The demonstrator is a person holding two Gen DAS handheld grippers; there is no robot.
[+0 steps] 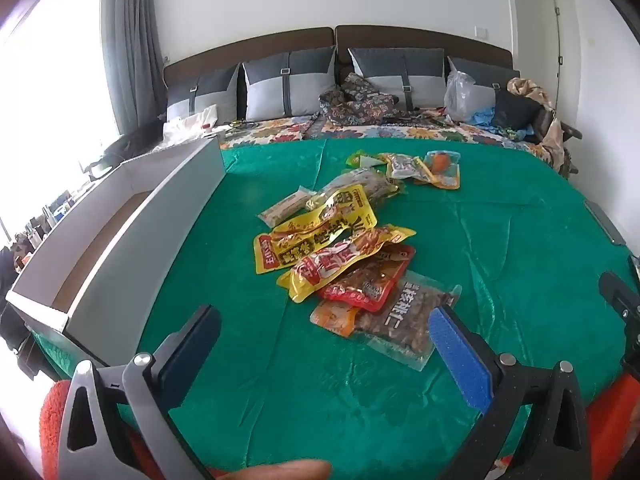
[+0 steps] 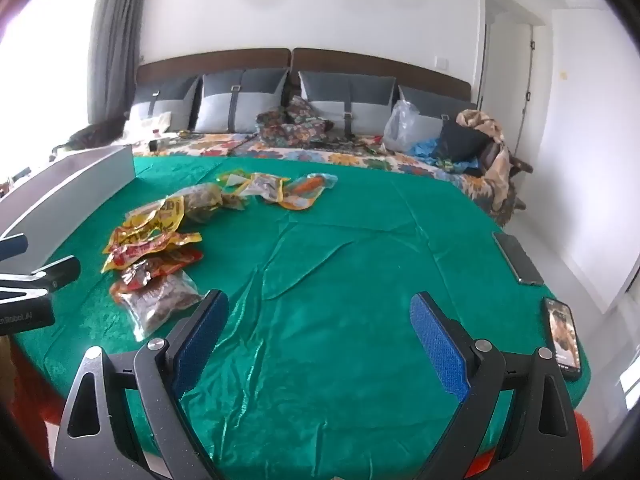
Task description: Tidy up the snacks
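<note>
Green satin cloth [image 1: 440, 380] holds overlapping foil snack packets [image 1: 332, 248] mid-left, labels unreadable, white cardboard box [image 1: 132, 240] far left, interior cut off; left gripper [image 1: 324, 340] and right gripper [image 2: 320, 328] both spread, empty.

Both wrist cameras look low across the green cloth [image 1: 500, 240] toward the headboard [image 2: 360, 62]. The left one sits nearer the white box [image 1: 120, 240]; both views share the snack packets [image 2: 156, 256].

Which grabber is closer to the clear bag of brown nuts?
Left. The left gripper hovers open right at the nut bag, its blue finger overlapping the bag's corner. The right gripper is open over bare green cloth, with the bag off to its left.
</note>
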